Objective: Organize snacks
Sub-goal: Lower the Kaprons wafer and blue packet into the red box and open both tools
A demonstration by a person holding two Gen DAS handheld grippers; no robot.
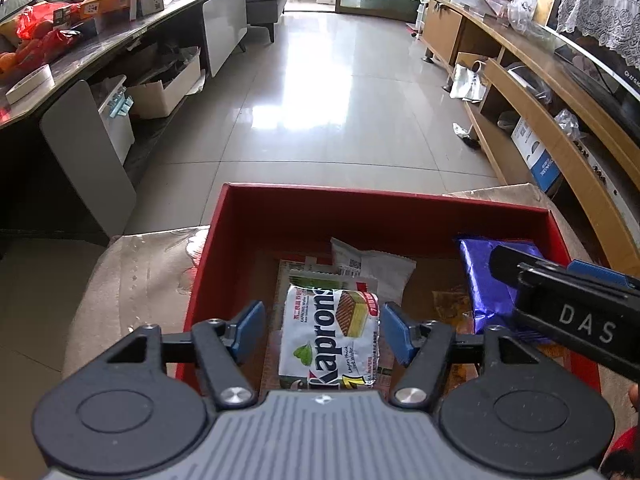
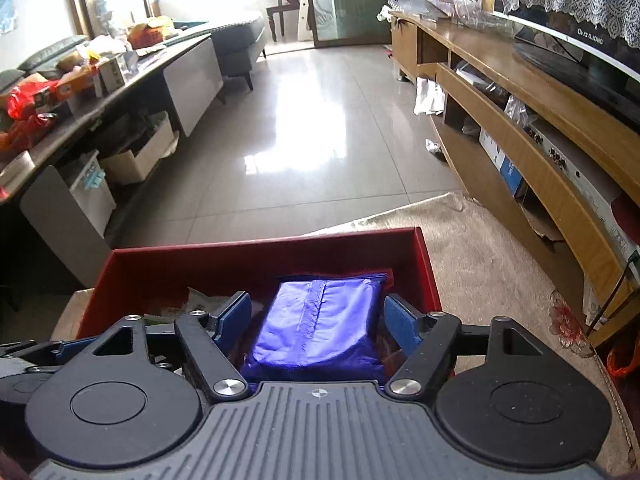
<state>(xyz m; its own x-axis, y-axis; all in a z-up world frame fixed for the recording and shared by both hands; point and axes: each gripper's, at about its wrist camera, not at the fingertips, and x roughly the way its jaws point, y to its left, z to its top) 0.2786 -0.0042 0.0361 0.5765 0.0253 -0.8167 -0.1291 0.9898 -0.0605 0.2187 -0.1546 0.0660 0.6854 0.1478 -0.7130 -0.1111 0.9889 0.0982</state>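
Note:
A red box stands on a beige cloth-covered surface and holds several snack packets. My left gripper is open, its blue pads on either side of a white Kaprons wafer packet that lies in the box, apart from it. My right gripper is open over the box's right side, its pads flanking a purple foil packet without clear contact. The purple packet and the right gripper's body also show in the left wrist view. White packets lie behind the wafer.
The beige cloth spreads around the box. A tiled floor lies beyond. A dark cluttered table runs along the left. A wooden TV cabinet runs along the right.

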